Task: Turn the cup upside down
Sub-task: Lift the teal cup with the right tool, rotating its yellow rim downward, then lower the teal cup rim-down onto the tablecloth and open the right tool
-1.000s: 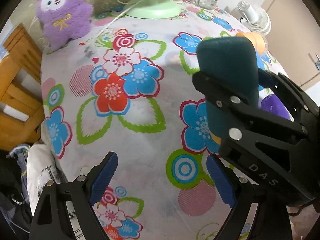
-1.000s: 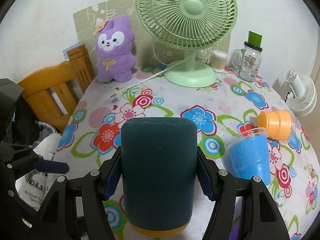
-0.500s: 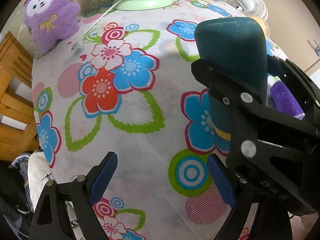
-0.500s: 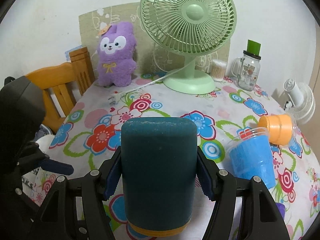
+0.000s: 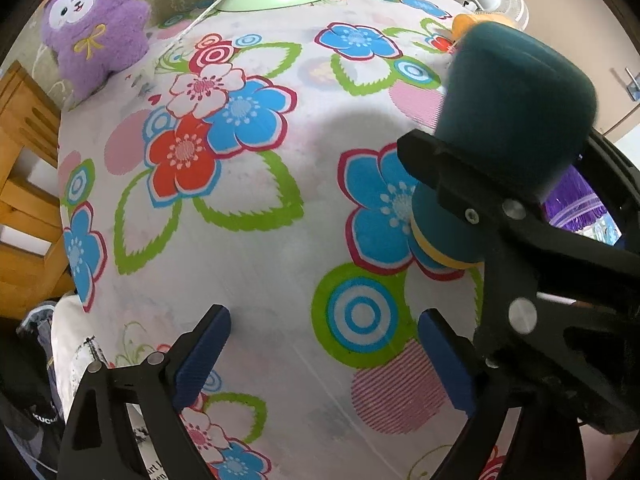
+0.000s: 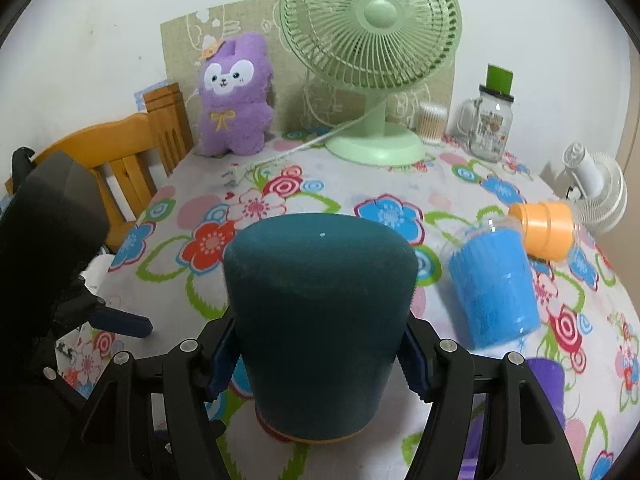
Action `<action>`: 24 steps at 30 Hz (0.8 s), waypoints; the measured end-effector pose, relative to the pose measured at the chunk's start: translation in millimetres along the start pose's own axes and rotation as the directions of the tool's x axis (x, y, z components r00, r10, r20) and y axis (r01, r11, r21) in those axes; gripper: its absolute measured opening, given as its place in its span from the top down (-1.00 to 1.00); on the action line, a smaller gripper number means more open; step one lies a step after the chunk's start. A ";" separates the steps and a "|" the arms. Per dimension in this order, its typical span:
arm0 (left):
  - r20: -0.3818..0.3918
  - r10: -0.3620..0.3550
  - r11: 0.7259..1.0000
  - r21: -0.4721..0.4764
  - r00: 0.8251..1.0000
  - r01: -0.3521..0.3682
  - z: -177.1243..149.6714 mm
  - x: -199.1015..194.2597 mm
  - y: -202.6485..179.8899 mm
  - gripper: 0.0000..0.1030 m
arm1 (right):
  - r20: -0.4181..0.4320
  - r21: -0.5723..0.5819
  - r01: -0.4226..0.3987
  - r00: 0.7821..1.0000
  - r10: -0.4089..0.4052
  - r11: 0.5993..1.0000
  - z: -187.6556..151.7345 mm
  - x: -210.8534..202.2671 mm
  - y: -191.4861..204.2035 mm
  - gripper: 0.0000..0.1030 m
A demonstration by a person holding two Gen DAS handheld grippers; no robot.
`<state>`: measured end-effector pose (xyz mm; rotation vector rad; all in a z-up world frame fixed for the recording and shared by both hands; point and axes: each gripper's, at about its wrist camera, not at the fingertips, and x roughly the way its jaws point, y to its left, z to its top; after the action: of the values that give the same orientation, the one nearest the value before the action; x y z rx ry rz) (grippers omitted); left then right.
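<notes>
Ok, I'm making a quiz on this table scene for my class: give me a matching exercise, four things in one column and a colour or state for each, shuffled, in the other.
Things:
1. teal cup
2. blue cup
3. left gripper
4. plush toy

States:
A. open, holding nothing
B. lying on its side on the tablecloth
C. clamped in the right gripper, closed end up
D. purple, standing at the back by the green fan

Pairs: 1-C, 2-B, 3-A, 4-D

We see a white wall (image 6: 100, 40) behind the flowered table (image 6: 360, 184), a wooden chair (image 6: 120, 152) at the table's left edge, and a beige door (image 5: 580, 40) beyond its right.
</notes>
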<state>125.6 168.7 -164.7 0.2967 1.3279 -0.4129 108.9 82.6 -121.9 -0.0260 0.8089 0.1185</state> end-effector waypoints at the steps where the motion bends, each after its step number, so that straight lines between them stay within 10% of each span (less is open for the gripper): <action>1: 0.000 0.001 1.000 -0.001 1.000 -0.001 -2.1 0.4 -1.3 -0.88 | -0.006 0.003 0.004 1.000 -0.004 1.000 -1.0 -0.6 -0.1 -0.38; 24: 0.065 0.000 0.994 -0.109 0.998 0.007 -25.7 -51.5 -40.3 -0.89 | -0.109 0.024 -0.017 0.994 0.020 1.000 16.8 -63.5 -23.4 -0.86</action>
<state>75.4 150.3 -119.1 0.1878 1.2831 -0.3485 80.3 54.4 -64.9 -0.0033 0.9194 0.1263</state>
